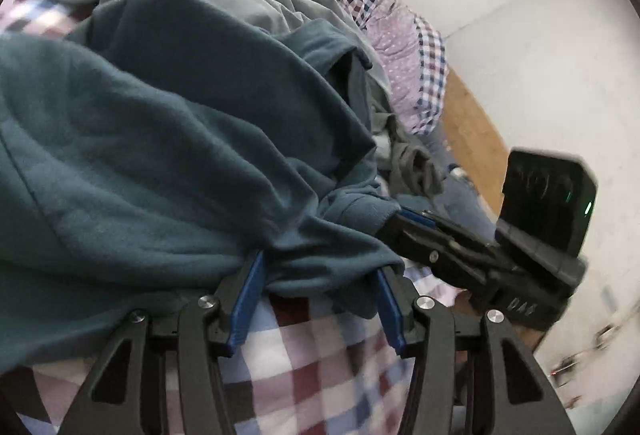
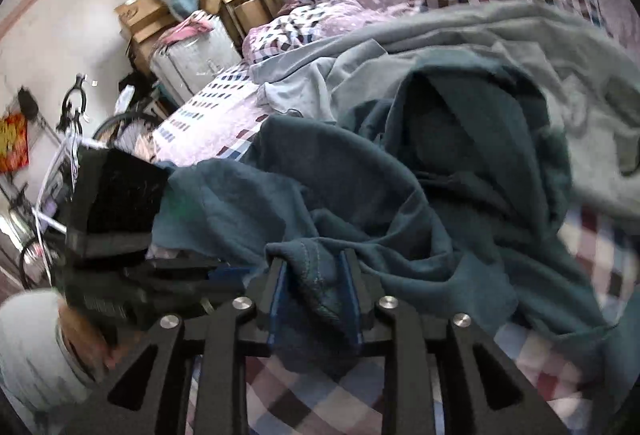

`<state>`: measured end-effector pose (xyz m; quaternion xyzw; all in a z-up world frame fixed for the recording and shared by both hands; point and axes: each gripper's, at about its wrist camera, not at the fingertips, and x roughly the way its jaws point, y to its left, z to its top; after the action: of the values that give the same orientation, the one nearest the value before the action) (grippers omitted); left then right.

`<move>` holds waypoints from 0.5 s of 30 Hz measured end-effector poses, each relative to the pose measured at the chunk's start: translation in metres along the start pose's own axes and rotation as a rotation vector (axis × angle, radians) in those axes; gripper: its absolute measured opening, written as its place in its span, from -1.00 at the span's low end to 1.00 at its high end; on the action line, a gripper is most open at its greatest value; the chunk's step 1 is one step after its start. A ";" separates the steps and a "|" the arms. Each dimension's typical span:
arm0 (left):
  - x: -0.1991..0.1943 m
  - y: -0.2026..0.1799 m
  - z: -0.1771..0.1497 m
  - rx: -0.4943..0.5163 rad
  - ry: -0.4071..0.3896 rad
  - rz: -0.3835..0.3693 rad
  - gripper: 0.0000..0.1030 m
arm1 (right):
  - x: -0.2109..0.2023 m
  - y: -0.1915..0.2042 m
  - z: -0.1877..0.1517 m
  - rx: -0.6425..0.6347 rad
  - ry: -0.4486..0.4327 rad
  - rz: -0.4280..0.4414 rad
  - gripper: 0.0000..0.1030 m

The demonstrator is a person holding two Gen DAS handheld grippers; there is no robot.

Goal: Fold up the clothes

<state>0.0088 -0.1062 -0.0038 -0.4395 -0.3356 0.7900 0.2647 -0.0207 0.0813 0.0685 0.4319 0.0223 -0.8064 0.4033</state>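
Note:
A dark teal sweatshirt [image 1: 160, 135] lies crumpled on the checked bedspread [image 1: 312, 355]. My left gripper [image 1: 319, 263] sits at its near edge with the jaws standing apart. A fold of the teal cloth drapes loosely between the blue pads [image 1: 248, 299]. In the right wrist view the same sweatshirt [image 2: 360, 175] spreads ahead. My right gripper [image 2: 314, 257] has a stitched hem of it between its pads [image 2: 352, 295], and the jaws are partly apart, not squeezing. The right gripper [image 1: 404, 223] also shows in the left wrist view, at the cloth's right corner.
A light grey garment [image 2: 520, 35] lies behind the sweatshirt on the bed. Beyond the bed's far end stand a silver suitcase [image 2: 192, 55], cardboard boxes [image 2: 140, 15] and a bicycle [image 2: 72, 107]. The bed's wooden side [image 1: 472, 127] meets a white wall.

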 end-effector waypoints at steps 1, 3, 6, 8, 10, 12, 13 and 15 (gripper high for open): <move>-0.003 0.004 0.001 -0.031 0.002 -0.022 0.08 | -0.005 0.001 -0.002 -0.026 0.012 -0.002 -0.35; -0.009 0.007 0.003 -0.042 0.002 -0.022 0.08 | -0.012 0.004 -0.005 -0.069 0.023 -0.007 -0.12; -0.015 0.008 0.004 -0.051 0.016 -0.032 0.08 | -0.019 0.009 -0.010 -0.115 0.030 0.006 -0.05; -0.017 0.007 0.003 -0.060 0.026 -0.042 0.08 | -0.018 0.015 -0.015 -0.141 0.044 0.031 -0.05; -0.018 0.005 0.003 -0.070 0.041 -0.051 0.08 | -0.013 0.027 -0.020 -0.183 0.071 0.041 -0.04; -0.017 0.003 0.003 -0.080 0.056 -0.061 0.08 | -0.006 0.038 -0.025 -0.228 0.099 0.021 0.09; -0.015 0.003 0.003 -0.085 0.060 -0.068 0.08 | -0.003 0.042 -0.027 -0.250 0.108 0.002 0.13; -0.011 0.004 0.003 -0.111 0.079 -0.087 0.08 | 0.001 0.046 -0.030 -0.275 0.108 -0.029 0.19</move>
<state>0.0105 -0.1177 -0.0001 -0.4692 -0.3869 0.7400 0.2873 0.0298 0.0612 0.0631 0.4150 0.1606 -0.7771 0.4451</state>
